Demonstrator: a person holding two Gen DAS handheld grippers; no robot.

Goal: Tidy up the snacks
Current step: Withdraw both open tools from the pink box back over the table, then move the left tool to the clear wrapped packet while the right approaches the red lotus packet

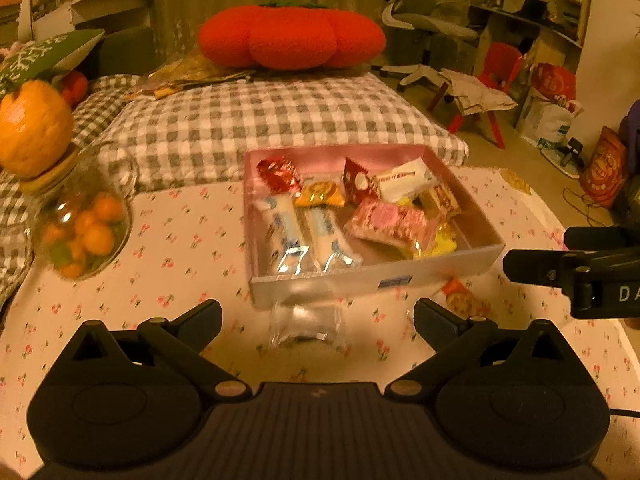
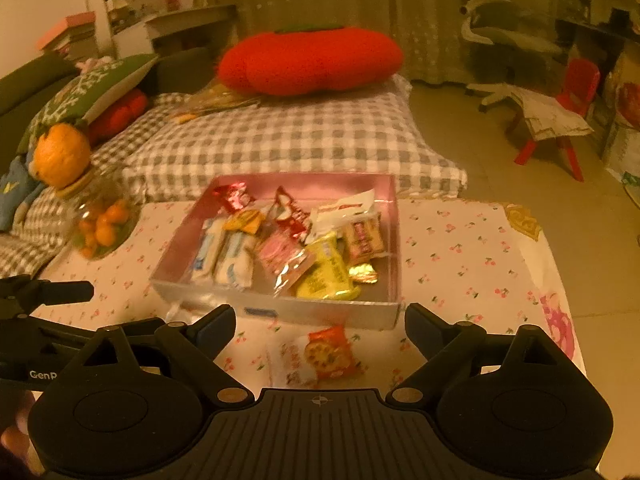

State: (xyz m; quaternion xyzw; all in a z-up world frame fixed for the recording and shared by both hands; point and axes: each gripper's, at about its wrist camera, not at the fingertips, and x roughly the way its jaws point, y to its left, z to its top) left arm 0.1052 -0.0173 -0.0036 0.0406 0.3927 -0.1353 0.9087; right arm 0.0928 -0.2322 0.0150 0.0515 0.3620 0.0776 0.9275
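Hovering spread, each hand-held gripper (image 1: pixel 318 314) (image 2: pixel 320 326) faces a loose snack beside the box (image 1: pixel 360 276).

Bare cloth flanks the box (image 2: pixel 320 314); a glass jar (image 1: pixel 82 232) crowds its left, two loose packets (image 2: pixel 320 354) lie before it.

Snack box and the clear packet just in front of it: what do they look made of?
Snack box: probably thin metal or foil-faced card; silvery matte outer wall, pink sheen inside. Clear packet: thin plastic film, glossy and see-through, with crinkle highlights; its contents are too blurred to tell.
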